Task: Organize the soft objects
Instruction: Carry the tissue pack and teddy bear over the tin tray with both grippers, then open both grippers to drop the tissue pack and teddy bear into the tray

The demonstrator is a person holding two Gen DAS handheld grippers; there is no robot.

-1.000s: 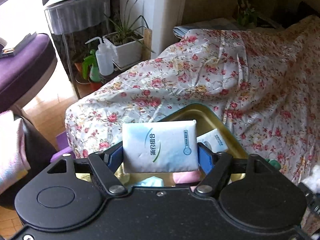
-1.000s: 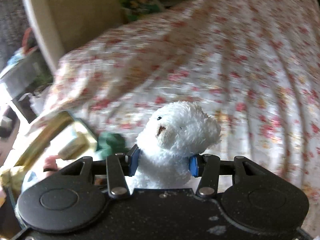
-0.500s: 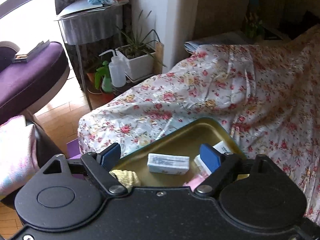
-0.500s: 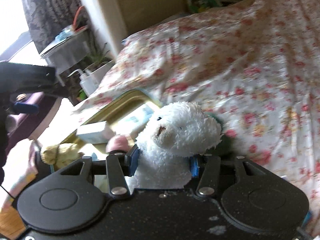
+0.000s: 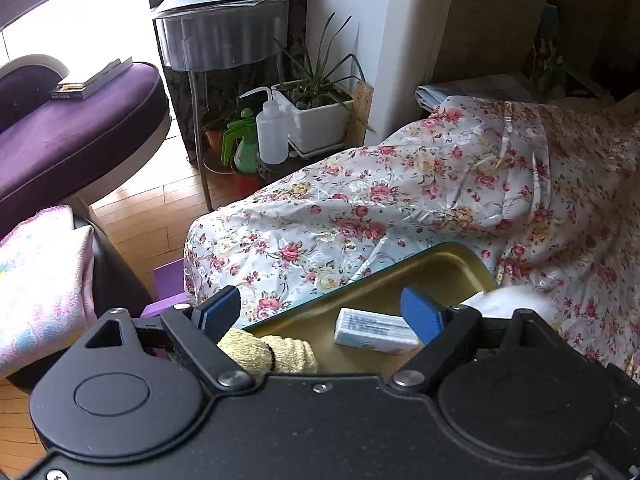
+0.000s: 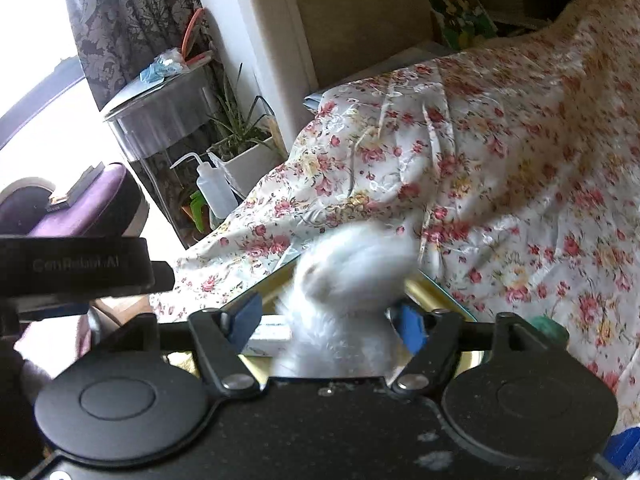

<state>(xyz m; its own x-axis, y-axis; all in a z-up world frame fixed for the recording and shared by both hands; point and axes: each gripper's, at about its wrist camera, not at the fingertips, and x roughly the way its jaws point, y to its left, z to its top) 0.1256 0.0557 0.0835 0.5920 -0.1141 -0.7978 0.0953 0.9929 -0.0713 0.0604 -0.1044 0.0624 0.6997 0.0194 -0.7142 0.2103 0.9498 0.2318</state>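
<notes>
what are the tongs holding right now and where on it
Left tongs: nothing, open above the gold tray. Right tongs: the blurred white plush bear sits between spread fingers; whether they grip its lower body cannot be told.

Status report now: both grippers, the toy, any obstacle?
Left gripper open, empty, over gold tray. Right gripper open; white plush bear blurred between fingers. Nothing blocking.

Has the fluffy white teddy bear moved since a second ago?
Yes. The fluffy white teddy bear, then over the floral bedspread, now sits over the gold metal tray, between opened jaws.
</notes>
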